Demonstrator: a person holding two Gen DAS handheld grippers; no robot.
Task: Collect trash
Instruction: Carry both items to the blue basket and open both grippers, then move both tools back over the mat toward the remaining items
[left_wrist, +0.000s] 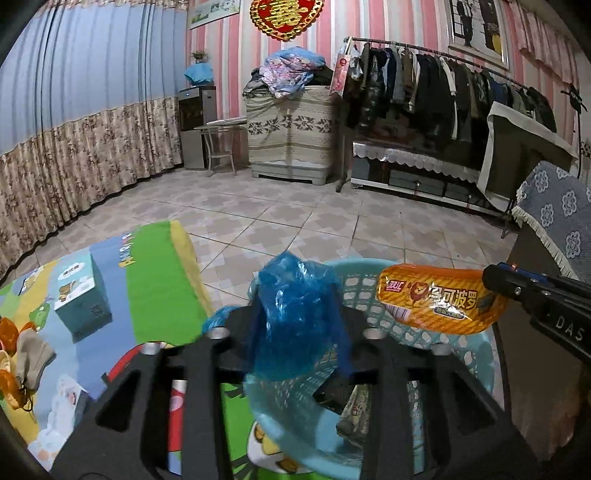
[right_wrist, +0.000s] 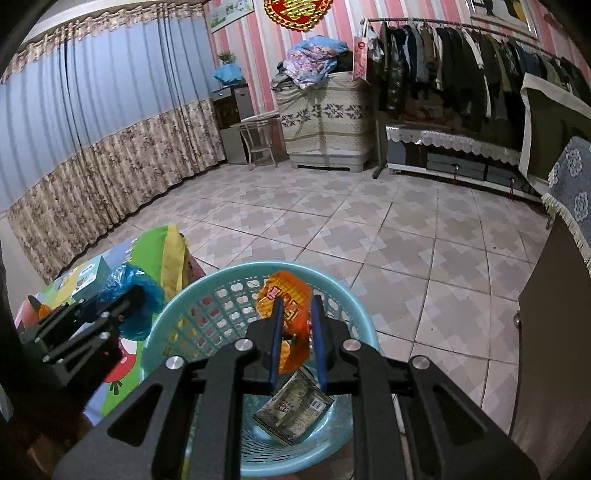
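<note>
A: Where do we stand with the two pieces of trash?

B: We hold both over the light blue basket (right_wrist: 184, 317). Our right gripper (right_wrist: 297, 314) is clenched on the orange snack wrapper (right_wrist: 284, 295), and the wrapper hangs directly above the basket opening, near its far rim.

A: And the left side?

B: The left gripper (left_wrist: 295, 332) carries the blue plastic bag (left_wrist: 295, 314). The bag sits between its fingers, but it covers the tips, so we cannot tell if the pads still press it or are already loose.

A: Which of our hands is nearer to the drop?

B: The right one, we think. From the right wrist view the blue bag is beside the left rim of the basket, above the colourful mat (left_wrist: 159, 280), not yet fully over the opening. From the left wrist view it seems over the near rim.

A: So the wrapper goes straight down?

B: Yes. Its long axis lies across the basket in the left view, and one grey packet (right_wrist: 295, 406) already rests on the bottom.
</note>
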